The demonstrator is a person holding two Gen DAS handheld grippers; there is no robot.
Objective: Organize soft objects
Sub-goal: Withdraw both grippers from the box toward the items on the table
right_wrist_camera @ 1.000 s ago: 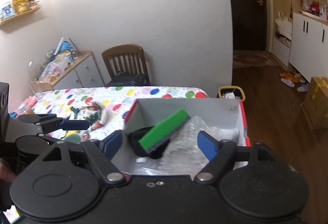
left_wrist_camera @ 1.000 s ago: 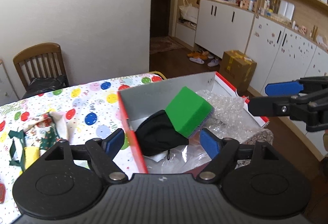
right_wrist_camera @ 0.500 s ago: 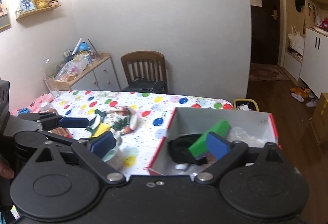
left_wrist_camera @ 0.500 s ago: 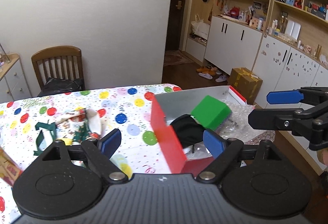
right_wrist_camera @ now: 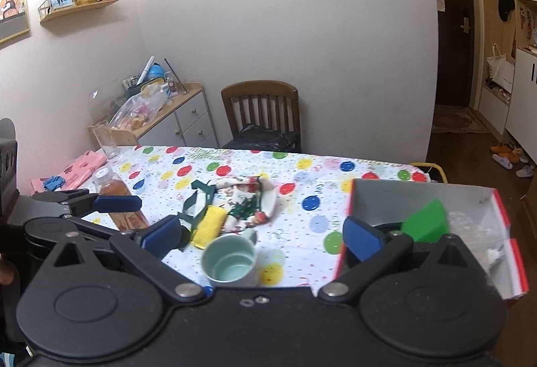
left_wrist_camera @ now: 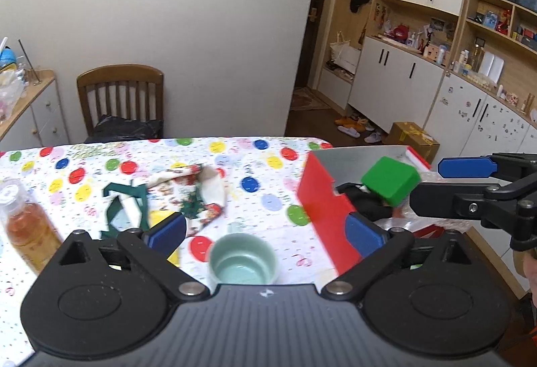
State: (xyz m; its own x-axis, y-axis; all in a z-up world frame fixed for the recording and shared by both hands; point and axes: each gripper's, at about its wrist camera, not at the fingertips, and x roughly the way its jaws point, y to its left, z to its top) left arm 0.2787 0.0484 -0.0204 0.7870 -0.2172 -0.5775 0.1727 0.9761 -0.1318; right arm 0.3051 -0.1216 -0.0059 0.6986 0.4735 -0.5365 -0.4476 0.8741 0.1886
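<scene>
Both claws are wide apart w/ nothing between the blue pads. The left claw (left_wrist_camera: 265, 231) and the right claw (right_wrist_camera: 263, 232) are opening more right now, and both hang over the counter (left_wrist_camera: 235, 149), which has a spotty balloon cloth on it.

Soft stuff left out: a Christmas cloth bag (right_wrist_camera: 248, 199) w/ green straps, lying crumpled in the middle of the counter. Just beside it, touching, is a small yellow sponge (right_wrist_camera: 209, 226). The bag looks thin, floppy & light, so it'll prob sag and drag when picked up. Best to pinch a thick bunched fold near its middle, not a strap. The sponge looks squishy & light; grab it across its short sides, it should squash a bit and not slip.

Already in the red box (left_wrist_camera: 322, 202) on the right: a green sponge block (left_wrist_camera: 391, 180) leaning on something black and soft (left_wrist_camera: 362, 199), plus crinkly bubble wrap (right_wrist_camera: 470, 226). The box has stiff flat walls, grey inside.

Hard things nearby, not soft: a pale green cup (right_wrist_camera: 230, 259), smooth, round & open on top, right in front of the claws, and a clear bottle (left_wrist_camera: 28, 226) w/ orange drink. The cup could tip if bumped, so go around it.
</scene>
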